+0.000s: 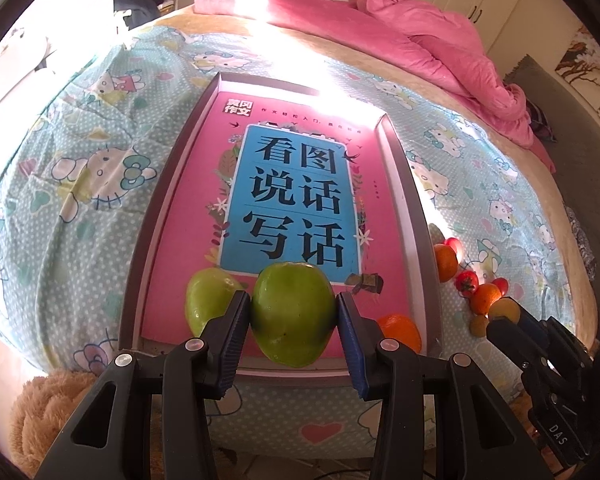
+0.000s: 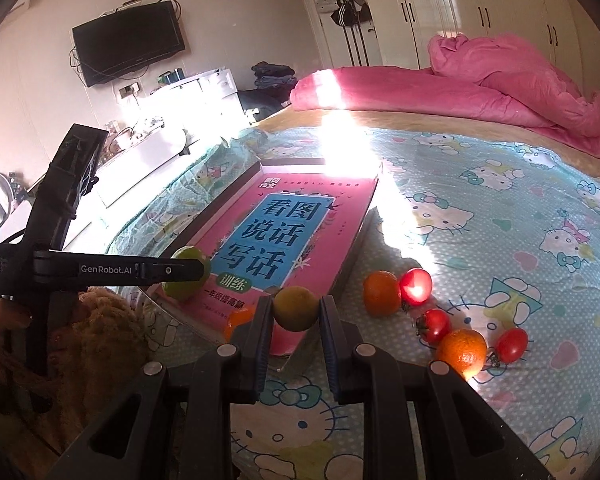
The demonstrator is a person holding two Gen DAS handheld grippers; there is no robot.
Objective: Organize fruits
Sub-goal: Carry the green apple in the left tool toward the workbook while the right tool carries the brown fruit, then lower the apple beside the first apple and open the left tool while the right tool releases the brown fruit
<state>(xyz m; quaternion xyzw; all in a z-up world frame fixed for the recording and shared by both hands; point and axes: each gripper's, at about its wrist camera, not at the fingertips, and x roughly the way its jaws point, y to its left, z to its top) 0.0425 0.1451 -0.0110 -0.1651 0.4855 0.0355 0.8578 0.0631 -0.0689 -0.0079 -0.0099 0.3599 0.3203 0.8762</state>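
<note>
- Left hand-held gripper is gripping a large green fruit between its pads, over the near end of the tray holding a pink book.
- Second green fruit is lying in the tray, just left of it; an orange is sitting at the tray's near right corner.
- Right hand-held gripper is clamping a small yellow-green fruit near the tray's near right corner.
- Two more oranges and three red tomatoes are lying on the bed, right of the tray.

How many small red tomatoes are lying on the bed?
3, all on the patterned sheet right of the tray: one beside the far orange, one in the middle, one nearest right. Others may be hidden.
</note>
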